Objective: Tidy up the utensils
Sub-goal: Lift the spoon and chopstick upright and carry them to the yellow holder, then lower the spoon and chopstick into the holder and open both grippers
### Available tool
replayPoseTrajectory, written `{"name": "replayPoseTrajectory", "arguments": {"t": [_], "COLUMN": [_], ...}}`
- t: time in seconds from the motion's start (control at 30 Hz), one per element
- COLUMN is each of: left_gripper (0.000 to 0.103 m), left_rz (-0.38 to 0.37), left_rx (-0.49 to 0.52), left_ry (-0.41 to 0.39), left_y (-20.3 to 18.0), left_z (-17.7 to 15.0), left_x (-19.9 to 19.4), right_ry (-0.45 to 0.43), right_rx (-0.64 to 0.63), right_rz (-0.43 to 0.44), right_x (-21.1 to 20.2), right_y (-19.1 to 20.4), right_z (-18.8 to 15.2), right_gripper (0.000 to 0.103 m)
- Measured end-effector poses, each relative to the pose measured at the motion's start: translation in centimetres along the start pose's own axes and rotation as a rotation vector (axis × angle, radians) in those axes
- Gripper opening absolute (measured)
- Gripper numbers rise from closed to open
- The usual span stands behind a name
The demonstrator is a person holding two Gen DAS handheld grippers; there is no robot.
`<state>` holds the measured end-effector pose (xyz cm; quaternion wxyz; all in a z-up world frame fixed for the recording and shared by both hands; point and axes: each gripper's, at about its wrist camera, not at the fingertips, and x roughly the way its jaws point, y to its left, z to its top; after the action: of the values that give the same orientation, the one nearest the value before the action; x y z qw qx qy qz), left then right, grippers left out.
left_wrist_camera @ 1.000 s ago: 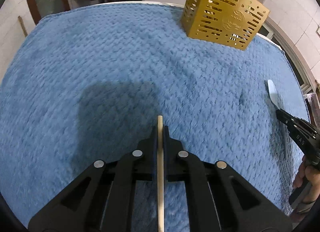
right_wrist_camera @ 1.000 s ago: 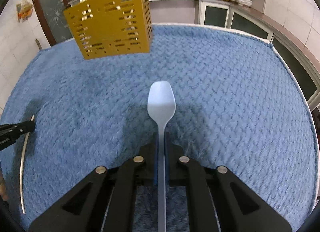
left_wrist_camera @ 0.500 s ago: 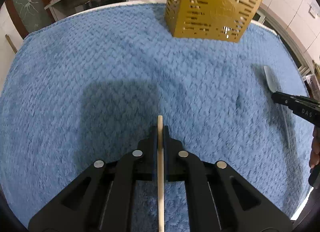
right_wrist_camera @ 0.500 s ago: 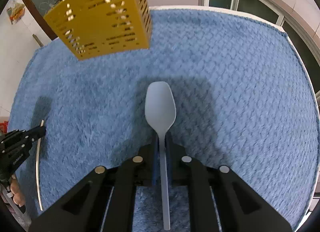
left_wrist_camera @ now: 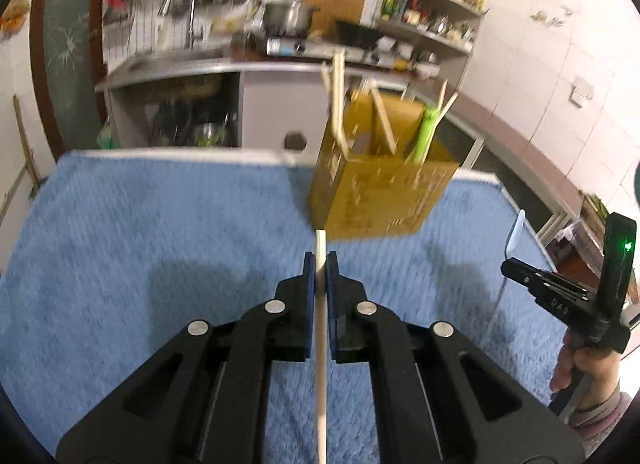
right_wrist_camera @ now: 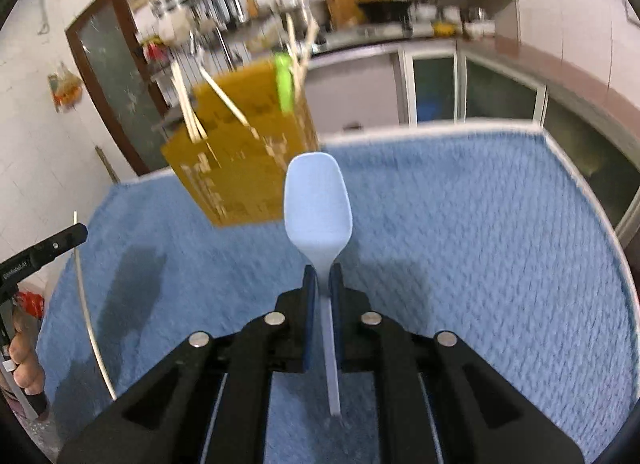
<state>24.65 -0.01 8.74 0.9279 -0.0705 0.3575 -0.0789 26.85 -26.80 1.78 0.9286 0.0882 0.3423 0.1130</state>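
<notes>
Grippers both gripped utensils: left gripper (left_wrist_camera: 320, 264) clamped a wooden chopstick (left_wrist_camera: 321, 344), right gripper (right_wrist_camera: 321, 278) a pale-blue spoon (right_wrist_camera: 318, 204).

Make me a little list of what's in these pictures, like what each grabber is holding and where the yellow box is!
left gripper: fingers shut on a wooden chopstick
right gripper: fingers shut on a light blue spoon, bowl end forward
yellow box: slotted holder standing on the far part of the blue mat
inside the box: several wooden chopsticks and a green utensil, all sticking out of the top
behind: kitchen counter, blurred
</notes>
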Motion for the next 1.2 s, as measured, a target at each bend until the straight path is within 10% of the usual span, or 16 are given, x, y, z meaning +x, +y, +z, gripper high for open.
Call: {"name": "replayPoseTrajectory", "arguments": {"t": [0.7,1.0,1.2], "left_gripper": [0.004,0.004,0.004], "left_rz": [-0.024,-0.009,-0.016], "left_rx": [0.044,0.066,0.071], "left_ry": [-0.416,-0.580,-0.547], "left_y": [-4.0,-6.6,-6.2], "left_z": [14.3,18.8,17.4], "left_x": [-6.2,-1.2,4.0], "right_ry": [-0.257,-0.273,-0.218], "right_rx": [-0.034,-0.042,-0.055], "right_rz": [0.036,0.024,0.001], "right_x": [-3.5,-0.1,3.6], "right_y": [4.3,5.1,4.6], "right_z": [13.4,16.8,15.3], "right_gripper": [0.008,0.008,0.008]}}
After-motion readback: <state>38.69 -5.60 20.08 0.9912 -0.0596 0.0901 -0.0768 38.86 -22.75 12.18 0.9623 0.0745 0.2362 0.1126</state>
